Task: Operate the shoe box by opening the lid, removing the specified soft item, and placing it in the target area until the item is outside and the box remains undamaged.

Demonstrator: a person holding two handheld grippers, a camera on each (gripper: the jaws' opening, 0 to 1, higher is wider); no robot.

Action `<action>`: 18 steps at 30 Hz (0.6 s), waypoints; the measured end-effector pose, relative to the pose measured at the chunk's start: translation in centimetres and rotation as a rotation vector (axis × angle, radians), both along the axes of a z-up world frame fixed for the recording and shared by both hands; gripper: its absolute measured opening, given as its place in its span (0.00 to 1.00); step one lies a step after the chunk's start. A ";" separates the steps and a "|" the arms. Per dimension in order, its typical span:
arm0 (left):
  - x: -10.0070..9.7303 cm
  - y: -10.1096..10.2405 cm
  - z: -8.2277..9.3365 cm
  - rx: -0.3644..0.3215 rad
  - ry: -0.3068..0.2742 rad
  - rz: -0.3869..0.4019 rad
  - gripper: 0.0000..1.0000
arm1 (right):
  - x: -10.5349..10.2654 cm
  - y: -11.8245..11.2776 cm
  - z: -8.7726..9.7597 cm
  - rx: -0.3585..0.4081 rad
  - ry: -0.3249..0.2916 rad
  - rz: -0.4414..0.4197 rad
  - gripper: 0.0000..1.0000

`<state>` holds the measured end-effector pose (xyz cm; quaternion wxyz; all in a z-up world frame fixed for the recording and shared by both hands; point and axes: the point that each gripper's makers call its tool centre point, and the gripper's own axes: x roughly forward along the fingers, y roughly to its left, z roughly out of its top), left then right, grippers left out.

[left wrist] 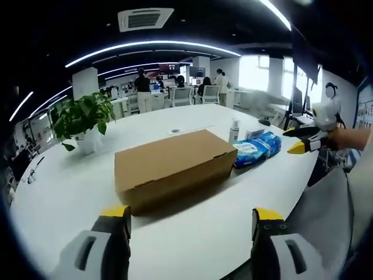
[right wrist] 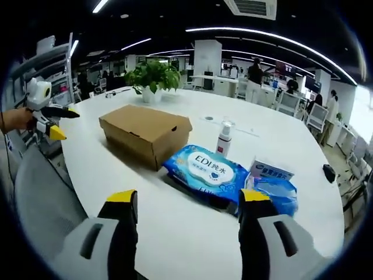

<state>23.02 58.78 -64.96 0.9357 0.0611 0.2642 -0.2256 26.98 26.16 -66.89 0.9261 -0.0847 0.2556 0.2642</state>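
Closed shoe box (left wrist: 173,166) ahead of left gripper (left wrist: 192,220), untouched

The left gripper view looks from just off the table (left wrist: 192,233) edge, along its own jaws, toward the box (left wrist: 173,165), facing one long side and one end of it at close range, with the wipes pack (left wrist: 256,148) beyond the box's far end. The right gripper view looks from another edge of the table (right wrist: 175,233), with the wipes pack (right wrist: 205,170) nearest and the box (right wrist: 145,132) behind it, the end face toward the camera. Both views share the box, the wipes pack, the spray bottle (right wrist: 224,139) beside the box, and the plant (right wrist: 152,77) beyond the box. Each view also catches the opposite gripper off the table edge: the right gripper (left wrist: 303,140) and the left gripper (right wrist: 55,123).
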 end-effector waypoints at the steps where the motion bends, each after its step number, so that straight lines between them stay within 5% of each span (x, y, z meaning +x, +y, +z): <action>1: -0.2 -0.1 0.0 -0.004 -0.001 0.001 0.88 | -0.3 -0.2 0.0 0.001 0.003 -0.003 0.69; 18: -1.4 0.3 0.2 -0.044 -0.025 0.032 1.00 | -3.6 -3.5 0.5 0.014 -0.009 -0.086 0.86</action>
